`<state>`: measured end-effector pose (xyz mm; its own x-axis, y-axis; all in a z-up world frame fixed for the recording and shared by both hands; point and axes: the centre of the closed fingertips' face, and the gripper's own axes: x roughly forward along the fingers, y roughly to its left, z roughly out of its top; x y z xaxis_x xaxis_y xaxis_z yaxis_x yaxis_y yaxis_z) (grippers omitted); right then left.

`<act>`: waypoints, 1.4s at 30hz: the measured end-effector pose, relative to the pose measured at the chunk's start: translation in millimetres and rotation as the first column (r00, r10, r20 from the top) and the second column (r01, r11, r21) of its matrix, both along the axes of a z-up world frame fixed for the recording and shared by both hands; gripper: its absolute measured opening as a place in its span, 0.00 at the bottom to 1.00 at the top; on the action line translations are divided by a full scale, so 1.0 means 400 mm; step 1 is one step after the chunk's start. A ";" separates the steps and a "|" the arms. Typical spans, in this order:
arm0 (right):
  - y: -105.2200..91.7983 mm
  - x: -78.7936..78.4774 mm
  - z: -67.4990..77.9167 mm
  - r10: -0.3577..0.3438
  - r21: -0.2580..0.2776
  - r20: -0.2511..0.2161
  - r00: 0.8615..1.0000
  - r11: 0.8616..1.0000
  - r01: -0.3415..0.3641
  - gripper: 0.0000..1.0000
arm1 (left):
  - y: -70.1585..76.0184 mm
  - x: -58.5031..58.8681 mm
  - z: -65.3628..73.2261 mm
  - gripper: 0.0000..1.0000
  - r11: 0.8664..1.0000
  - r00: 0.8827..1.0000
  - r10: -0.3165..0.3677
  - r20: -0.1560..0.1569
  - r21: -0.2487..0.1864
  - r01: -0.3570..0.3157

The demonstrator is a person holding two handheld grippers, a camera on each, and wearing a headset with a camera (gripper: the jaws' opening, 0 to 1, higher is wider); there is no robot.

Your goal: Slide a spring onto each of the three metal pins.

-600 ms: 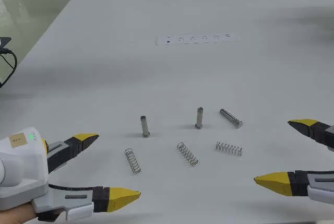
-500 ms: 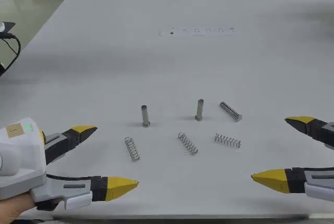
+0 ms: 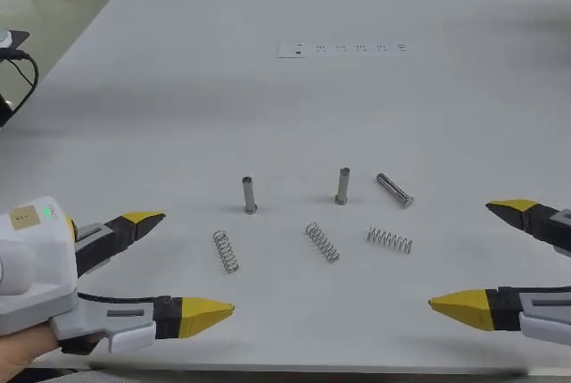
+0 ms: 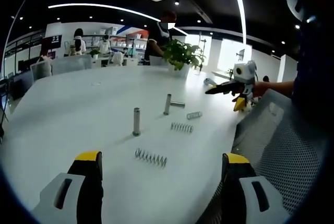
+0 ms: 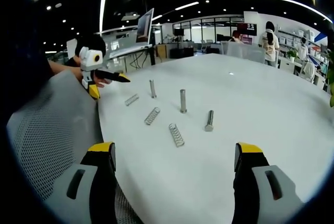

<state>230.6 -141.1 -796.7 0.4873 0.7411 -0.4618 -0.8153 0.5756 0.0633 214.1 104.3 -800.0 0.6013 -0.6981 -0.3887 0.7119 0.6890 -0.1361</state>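
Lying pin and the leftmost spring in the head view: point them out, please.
Lying pin (image 3: 393, 189), head view, middle of its shaft.
Leftmost spring (image 3: 227, 251), head view, its middle coils.

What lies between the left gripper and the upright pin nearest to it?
One spring, lying flat, sits between the left gripper and the nearest upright pin. The left gripper view shows this most clearly.

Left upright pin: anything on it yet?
No. The left upright pin stands bare on the table, shaft fully visible. The nearest spring lies flat in front of it, apart. Nothing covers it.
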 end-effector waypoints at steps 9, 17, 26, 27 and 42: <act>0.004 0.002 -0.001 -0.004 0.003 0.001 1.000 1.000 0.004 0.95 | -0.001 0.000 -0.001 0.92 1.000 1.000 -0.004 0.000 0.000 0.004; 0.004 -0.007 0.003 -0.011 -0.002 -0.002 1.000 1.000 0.011 0.95 | -0.005 -0.004 0.001 0.91 1.000 1.000 -0.014 0.001 -0.002 0.014; -0.004 -0.029 0.011 -0.033 -0.007 0.000 0.999 0.999 0.033 0.94 | -0.006 -0.007 0.005 0.90 1.000 1.000 -0.018 0.006 -0.006 0.018; -0.004 -0.031 0.014 -0.035 -0.007 0.000 0.999 0.999 0.035 0.94 | -0.008 -0.008 0.006 0.90 1.000 1.000 -0.020 0.009 -0.008 0.020; -0.041 -0.033 0.016 -0.111 0.012 0.013 0.994 0.994 0.111 0.92 | -0.012 -0.012 0.010 0.89 1.000 0.999 -0.030 0.012 -0.007 0.030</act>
<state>217.6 -157.6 -790.2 0.5732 0.6868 -0.4470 -0.7470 0.6622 0.0596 209.4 99.5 -796.2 0.5845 -0.7187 -0.3766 0.7339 0.6662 -0.1324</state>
